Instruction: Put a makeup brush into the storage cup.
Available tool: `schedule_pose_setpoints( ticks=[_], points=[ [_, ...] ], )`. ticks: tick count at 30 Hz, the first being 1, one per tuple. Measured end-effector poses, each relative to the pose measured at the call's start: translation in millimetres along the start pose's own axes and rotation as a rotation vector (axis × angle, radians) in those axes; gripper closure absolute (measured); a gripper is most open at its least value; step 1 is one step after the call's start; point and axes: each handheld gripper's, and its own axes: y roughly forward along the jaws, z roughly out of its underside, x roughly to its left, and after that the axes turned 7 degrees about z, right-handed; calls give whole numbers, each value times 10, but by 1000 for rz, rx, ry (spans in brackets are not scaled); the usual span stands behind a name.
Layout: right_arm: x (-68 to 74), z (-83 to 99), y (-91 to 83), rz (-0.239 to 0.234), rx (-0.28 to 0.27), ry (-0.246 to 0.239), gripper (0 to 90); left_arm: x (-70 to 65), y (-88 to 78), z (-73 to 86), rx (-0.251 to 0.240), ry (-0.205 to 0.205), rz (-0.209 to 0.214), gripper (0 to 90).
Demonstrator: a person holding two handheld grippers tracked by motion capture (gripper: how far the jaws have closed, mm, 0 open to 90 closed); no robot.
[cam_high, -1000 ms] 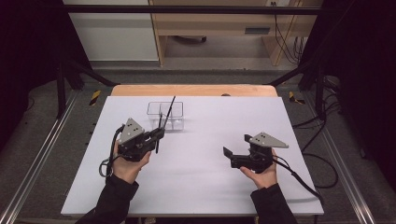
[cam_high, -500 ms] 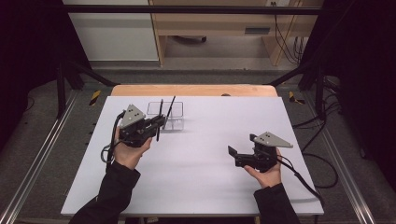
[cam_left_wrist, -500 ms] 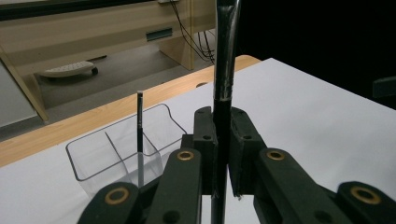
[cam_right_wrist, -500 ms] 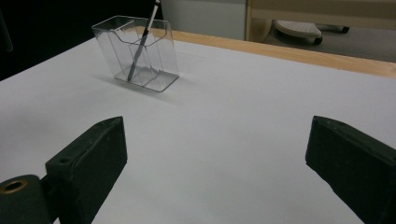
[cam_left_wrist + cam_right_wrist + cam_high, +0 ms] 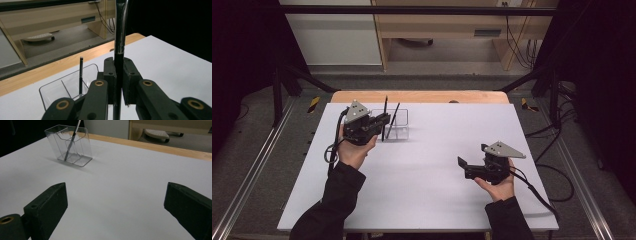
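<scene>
My left gripper (image 5: 383, 120) is shut on a thin black pen (image 5: 385, 106), which it holds upright just left of a clear divided holder (image 5: 401, 131) at the far side of the white table. In the left gripper view the pen (image 5: 119, 37) runs straight up between the closed pads (image 5: 130, 75), and the holder (image 5: 53, 91) lies beyond on the left. A second black pen (image 5: 395, 114) leans inside the holder. My right gripper (image 5: 469, 167) rests near the table's right front, open with nothing between its fingers. Its own view shows the holder (image 5: 83, 143) far off.
The white tabletop (image 5: 432, 190) spreads wide between the two hands. A wooden strip (image 5: 422, 96) borders its far edge. Metal frame rails run along both sides, and cables (image 5: 557, 175) trail on the floor at the right.
My left hand has carried the pen away from me and slightly up, bringing it beside the clear holder. The right hand has stayed where it was.
</scene>
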Motion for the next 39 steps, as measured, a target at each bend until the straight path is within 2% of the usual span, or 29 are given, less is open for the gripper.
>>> schedule_pose_setpoints(
  ticks=[4, 20, 39],
  points=[
    [1, 5, 7, 4, 6, -7, 54, 30, 34, -39, 0, 8, -4, 822],
    [-13, -8, 16, 14, 5, -11, 50, 215, 237, -136, 3, -11, -39, 822],
    [-5, -6, 35, 11, 12, -15, 47, 397, 484, -187, 10, -12, -53, 823]
  ],
)
